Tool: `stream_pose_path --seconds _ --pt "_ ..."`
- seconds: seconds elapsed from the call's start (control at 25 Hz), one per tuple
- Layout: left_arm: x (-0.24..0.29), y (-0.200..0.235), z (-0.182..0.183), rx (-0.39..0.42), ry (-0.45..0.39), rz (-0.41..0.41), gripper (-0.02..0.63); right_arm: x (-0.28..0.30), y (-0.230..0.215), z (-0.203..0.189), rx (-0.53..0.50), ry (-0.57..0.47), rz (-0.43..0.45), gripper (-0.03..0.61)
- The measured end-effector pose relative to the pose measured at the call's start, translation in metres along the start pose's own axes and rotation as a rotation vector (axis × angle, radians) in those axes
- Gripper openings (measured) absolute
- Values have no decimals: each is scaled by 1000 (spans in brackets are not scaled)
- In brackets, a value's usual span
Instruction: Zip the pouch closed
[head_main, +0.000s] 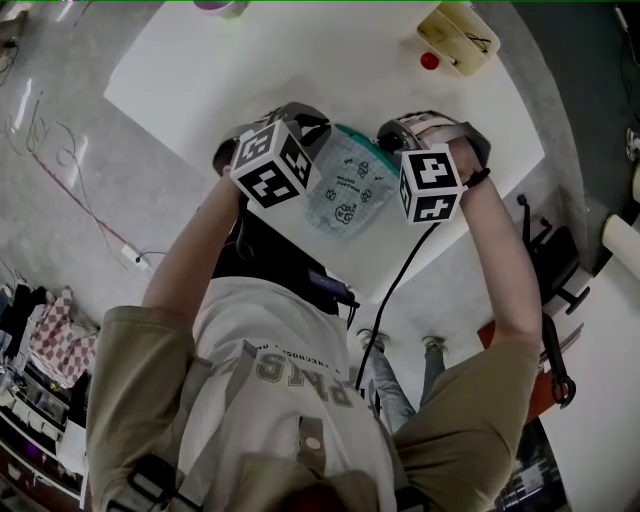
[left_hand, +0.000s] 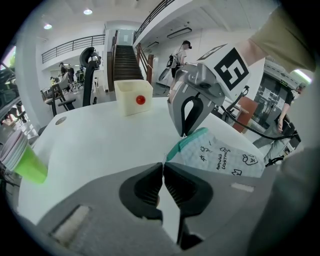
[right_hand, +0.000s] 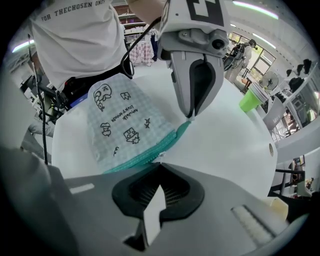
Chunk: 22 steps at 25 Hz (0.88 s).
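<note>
A pale checked pouch (head_main: 348, 188) with small printed drawings and a teal zipper band (right_hand: 150, 152) lies on the white table (head_main: 200, 70). My left gripper (left_hand: 162, 167) is shut on the pouch's corner at the end of the band; in the right gripper view its tip (right_hand: 190, 118) pinches that teal end. My right gripper (right_hand: 160, 162) is shut partway along the band, on a small white tab that looks like the zipper pull. From the left gripper view, the right gripper (left_hand: 186, 132) points down onto the band. Both marker cubes hide the jaw tips in the head view.
A beige box (left_hand: 132, 97) holding a red ball stands at the table's far side. A green cup (left_hand: 27, 167) stands near the table's edge. A black cable (head_main: 395, 290) hangs from the right gripper past the near edge. People and chairs are beyond the table.
</note>
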<state>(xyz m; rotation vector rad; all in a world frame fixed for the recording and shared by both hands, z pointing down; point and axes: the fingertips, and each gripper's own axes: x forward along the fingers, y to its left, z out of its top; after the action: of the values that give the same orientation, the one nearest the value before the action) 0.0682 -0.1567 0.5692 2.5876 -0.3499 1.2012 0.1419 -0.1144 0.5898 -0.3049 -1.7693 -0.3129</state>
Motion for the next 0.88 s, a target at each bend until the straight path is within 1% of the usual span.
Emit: stream_pose_path --seconds 0.56,0.68,0.88 --pt "-5 3 -2 6 11 1 23 -8 14 -11 38 16 14 -1" --pt "-4 4 -2 14 17 13 23 -8 18 -15 29 31 14 0" --pt "-5 3 -4 -1 12 11 23 -11 22 -17 49 31 10 0"
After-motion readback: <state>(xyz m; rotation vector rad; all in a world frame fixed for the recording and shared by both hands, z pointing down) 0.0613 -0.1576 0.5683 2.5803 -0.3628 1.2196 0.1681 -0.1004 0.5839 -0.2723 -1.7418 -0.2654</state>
